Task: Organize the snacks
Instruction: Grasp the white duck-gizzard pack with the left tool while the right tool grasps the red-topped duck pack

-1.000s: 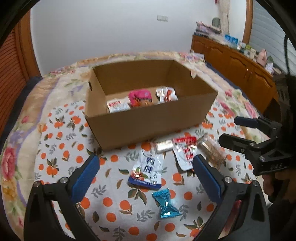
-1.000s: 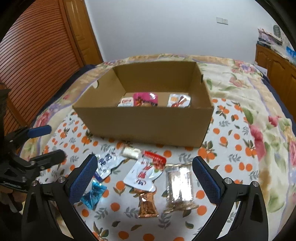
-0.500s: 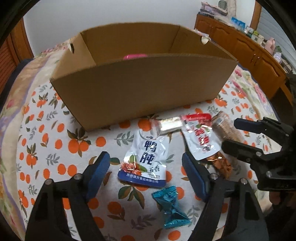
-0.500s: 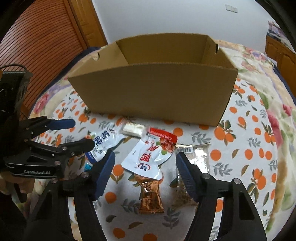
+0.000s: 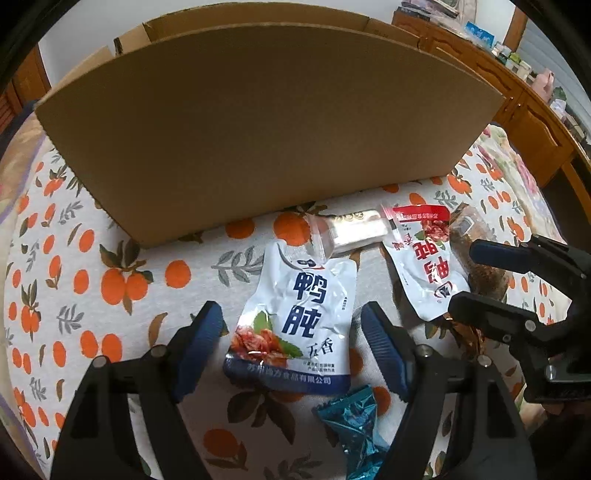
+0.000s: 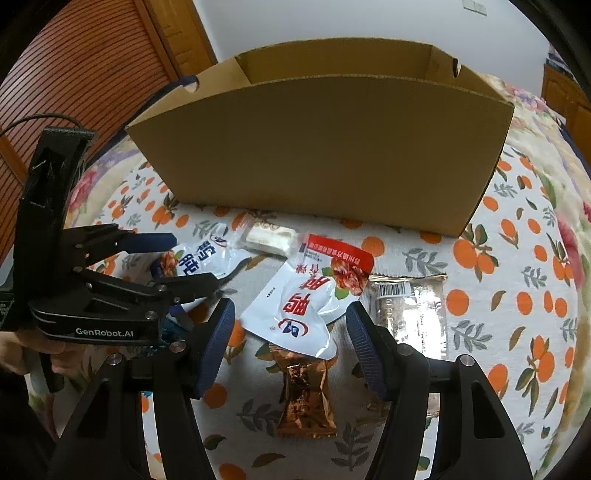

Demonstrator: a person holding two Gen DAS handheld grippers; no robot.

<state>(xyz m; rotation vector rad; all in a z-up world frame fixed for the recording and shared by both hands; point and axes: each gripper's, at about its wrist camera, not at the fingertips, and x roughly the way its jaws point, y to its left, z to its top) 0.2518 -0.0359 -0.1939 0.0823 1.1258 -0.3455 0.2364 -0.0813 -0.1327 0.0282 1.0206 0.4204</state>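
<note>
Both claws stood wide apart and empty, the left gripper (image 5: 291, 332) straddling the blue-and-white pouch (image 5: 295, 325), the right gripper (image 6: 290, 328) straddling the red-topped pouch (image 6: 310, 295), before the cardboard box (image 6: 332, 147)

Wall: plain white painted wall (image 6: 332, 22) with a small white switch plate (image 6: 474, 6) high up.
Door: reddish-brown slatted wooden door (image 6: 74, 74) at the left.
Cabinet: long low brown wooden sideboard (image 5: 524, 110), cluttered on top.
Surface: white cloth printed with orange fruit (image 5: 74, 280), floral border beyond.
</note>
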